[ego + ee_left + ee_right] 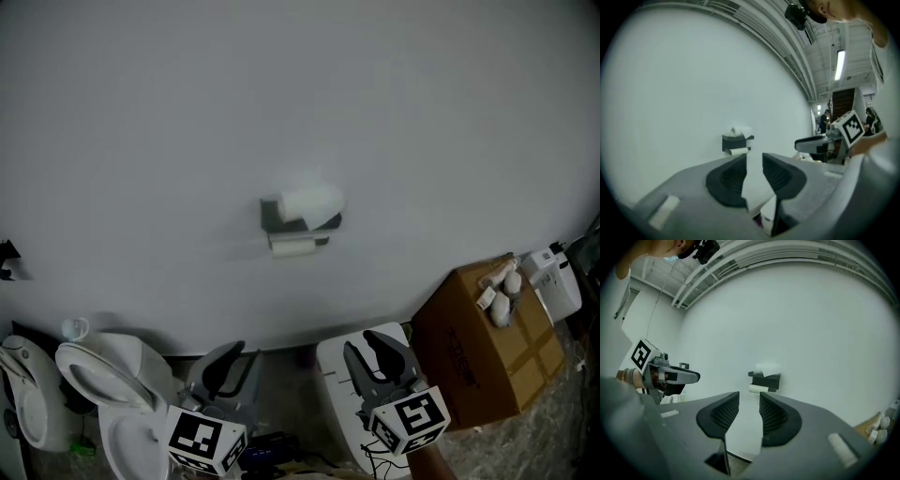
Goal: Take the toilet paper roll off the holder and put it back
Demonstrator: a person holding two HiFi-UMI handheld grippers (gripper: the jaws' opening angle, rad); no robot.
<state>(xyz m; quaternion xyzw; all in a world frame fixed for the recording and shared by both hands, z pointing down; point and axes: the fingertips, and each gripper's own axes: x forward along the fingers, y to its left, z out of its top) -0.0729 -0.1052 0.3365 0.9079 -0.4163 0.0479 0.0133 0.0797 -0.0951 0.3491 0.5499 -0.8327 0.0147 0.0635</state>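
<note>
Two empty grippers, left gripper [231, 351] and right gripper [367, 343], fingers apart, well off the holder [277, 216]. Toilet paper roll [292, 247] looks light, squishy; we'd pinch its ends gently.

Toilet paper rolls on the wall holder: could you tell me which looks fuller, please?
The upper roll, resting atop the holder; the lower roll beneath is far thinner.

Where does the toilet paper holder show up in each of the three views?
Head view: toilet paper holder on the wall, near centre.
Left gripper view: holder left of centre, above the jaws.
Right gripper view: holder right of centre, above the jaws.
Shared landmark: the white roll beneath it.
</note>
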